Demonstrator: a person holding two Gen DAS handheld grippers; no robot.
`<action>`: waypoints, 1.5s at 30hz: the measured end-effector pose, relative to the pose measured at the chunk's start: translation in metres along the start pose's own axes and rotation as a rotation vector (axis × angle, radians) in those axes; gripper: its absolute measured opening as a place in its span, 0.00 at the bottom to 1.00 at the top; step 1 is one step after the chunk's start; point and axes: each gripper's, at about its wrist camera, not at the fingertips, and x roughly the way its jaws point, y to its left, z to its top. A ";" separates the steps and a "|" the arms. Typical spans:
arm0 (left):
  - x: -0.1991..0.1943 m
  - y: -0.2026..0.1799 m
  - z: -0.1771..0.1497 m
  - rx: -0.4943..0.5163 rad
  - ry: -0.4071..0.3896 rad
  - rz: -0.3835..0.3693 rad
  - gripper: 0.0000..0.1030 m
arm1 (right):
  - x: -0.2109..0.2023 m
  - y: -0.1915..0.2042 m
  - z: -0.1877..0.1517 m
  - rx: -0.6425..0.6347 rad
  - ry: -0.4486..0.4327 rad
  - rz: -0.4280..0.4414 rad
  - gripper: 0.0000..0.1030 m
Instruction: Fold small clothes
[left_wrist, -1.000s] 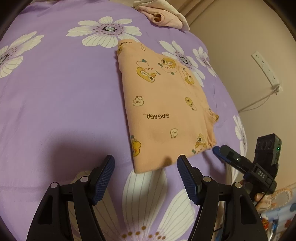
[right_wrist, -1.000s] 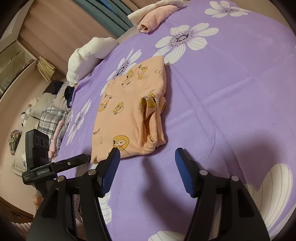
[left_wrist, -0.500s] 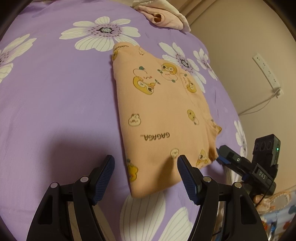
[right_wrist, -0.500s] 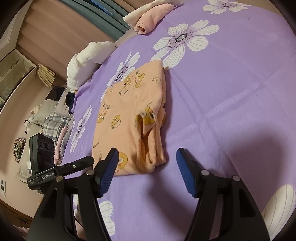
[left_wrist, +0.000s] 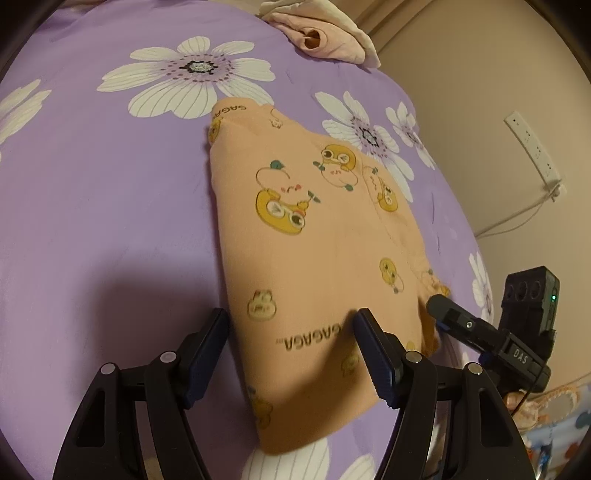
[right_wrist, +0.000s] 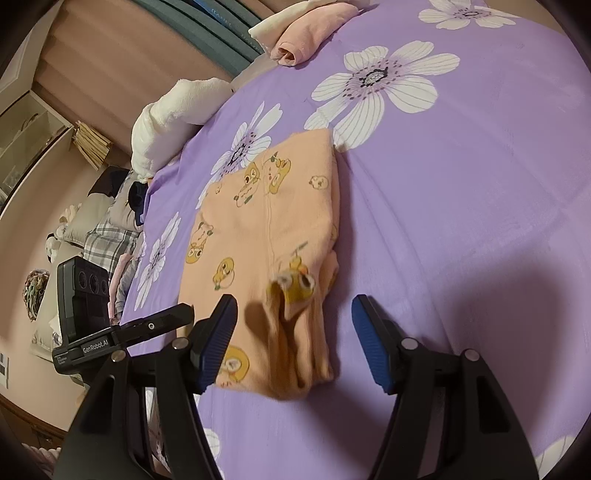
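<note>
A small peach garment (left_wrist: 317, 251) printed with yellow cartoon animals lies folded into a long strip on the purple flowered bedsheet (left_wrist: 92, 206). My left gripper (left_wrist: 291, 328) is open, its blue pads straddling the near left corner of the garment from above. In the right wrist view the same garment (right_wrist: 266, 229) shows its bunched near right end, with my right gripper (right_wrist: 293, 314) open over it. Neither pair of pads presses on the cloth. Each view also catches the other gripper at its edge.
A rolled pink and cream pile of clothes (left_wrist: 321, 37) sits at the far edge of the bed. A white blanket (right_wrist: 173, 118) and plaid bedding (right_wrist: 107, 236) lie beyond the bed's left side. A wall with a power strip (left_wrist: 532, 147) stands on the right.
Both grippers have advanced toward the garment, from just short of its near edge to over its near corners. Their jaws have kept the same width.
</note>
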 end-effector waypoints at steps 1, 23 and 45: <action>0.001 0.000 0.002 0.000 -0.001 -0.001 0.67 | 0.002 0.000 0.002 -0.002 0.001 0.002 0.63; 0.025 0.001 0.034 -0.011 -0.015 -0.029 0.67 | 0.031 0.003 0.026 -0.072 0.029 0.024 0.49; 0.031 0.006 0.048 -0.032 -0.046 -0.049 0.64 | 0.053 0.021 0.035 -0.150 0.019 -0.019 0.38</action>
